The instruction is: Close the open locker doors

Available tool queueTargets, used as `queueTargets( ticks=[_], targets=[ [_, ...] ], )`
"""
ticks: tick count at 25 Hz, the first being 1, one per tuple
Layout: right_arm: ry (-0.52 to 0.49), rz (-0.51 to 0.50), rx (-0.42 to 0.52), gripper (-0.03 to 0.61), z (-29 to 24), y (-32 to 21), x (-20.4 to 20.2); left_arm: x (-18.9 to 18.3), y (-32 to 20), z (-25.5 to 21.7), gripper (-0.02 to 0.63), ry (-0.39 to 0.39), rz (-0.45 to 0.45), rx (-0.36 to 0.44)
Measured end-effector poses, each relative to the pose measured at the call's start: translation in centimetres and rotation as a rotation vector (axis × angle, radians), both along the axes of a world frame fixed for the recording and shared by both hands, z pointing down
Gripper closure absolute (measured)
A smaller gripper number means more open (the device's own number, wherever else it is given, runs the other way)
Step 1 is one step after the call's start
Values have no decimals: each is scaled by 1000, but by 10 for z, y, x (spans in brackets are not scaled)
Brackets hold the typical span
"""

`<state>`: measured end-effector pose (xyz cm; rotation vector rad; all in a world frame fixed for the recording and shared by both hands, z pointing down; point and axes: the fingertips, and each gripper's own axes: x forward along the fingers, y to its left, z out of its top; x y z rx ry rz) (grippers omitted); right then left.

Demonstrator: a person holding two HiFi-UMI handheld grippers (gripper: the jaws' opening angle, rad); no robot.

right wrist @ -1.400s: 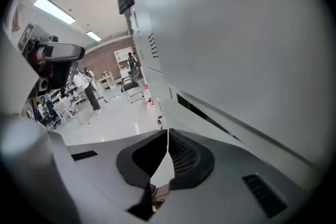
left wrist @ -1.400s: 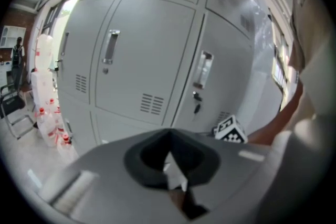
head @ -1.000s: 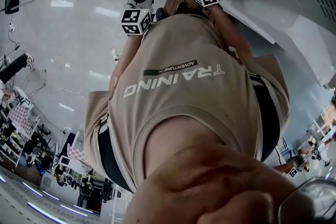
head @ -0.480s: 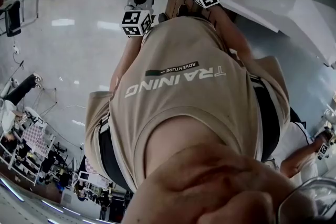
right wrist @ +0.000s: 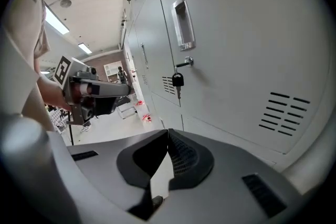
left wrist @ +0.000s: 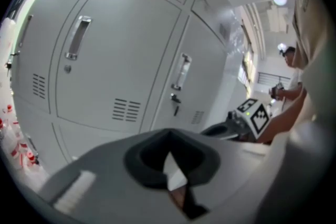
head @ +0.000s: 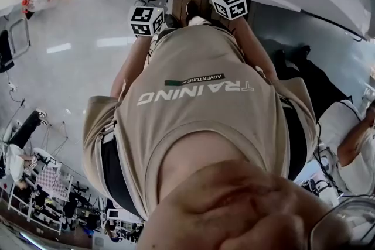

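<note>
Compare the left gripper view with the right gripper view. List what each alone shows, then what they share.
Only the left gripper view shows long bar handles on two neighbouring doors, and the right gripper at the lower right. Only the right gripper view shows a recessed handle close up, and the left gripper at the left. Both show grey locker doors with vent slots, and each gripper's own jaws together at the tips with nothing between them.

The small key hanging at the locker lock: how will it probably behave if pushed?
The key hangs freely below the lock, so it would likely swing aside rather than resist. It looks small and light, probably easy to knock. Against the flat, metal-looking locker door, it may rattle.
</note>
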<state>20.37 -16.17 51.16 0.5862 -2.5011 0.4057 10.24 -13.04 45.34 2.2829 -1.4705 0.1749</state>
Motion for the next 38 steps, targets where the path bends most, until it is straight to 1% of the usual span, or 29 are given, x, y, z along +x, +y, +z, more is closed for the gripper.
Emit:
queueTargets(
  ticks=[4, 7, 9, 11, 14, 17, 20, 23, 27, 30, 32, 38],
  targets=[
    [6, -3, 5, 565, -11, 29, 8, 20, 4, 8, 614, 14, 77, 5],
    [-59, 13, -35, 565, -25, 47, 15, 42, 9, 15, 614, 20, 126, 3],
    [-87, 21, -43, 565, -34, 54, 19, 57, 13, 12, 614, 18, 151, 11],
    [-101, 12, -24, 565, -43, 58, 20, 70, 20, 8, 614, 9, 166, 22],
    [-101, 9, 58, 565, -58, 53, 22, 83, 26, 3, 614, -18, 170, 33],
    [-100, -1, 121, 565, -74, 45, 26, 87, 28, -1, 614, -39, 141, 32],
    [-157, -9, 147, 565, -100, 40, 29, 84, 26, -18, 614, -57, 100, 55],
    [-246, 21, 169, 565, -132, 29, 39, 84, 14, -48, 614, -85, 65, 118],
    [-294, 11, 253, 565, -166, 18, 44, 76, -3, -101, 614, -96, -9, 226],
    [-357, -22, 249, 565, -189, 19, 45, 74, -3, -136, 614, -78, -37, 276],
    [-391, -36, 242, 565, -200, 23, 45, 73, 2, -149, 614, -80, -52, 293],
    [-401, -83, 273, 565, -219, 27, 44, 60, 14, -153, 614, -168, -110, 307]
  ],
)
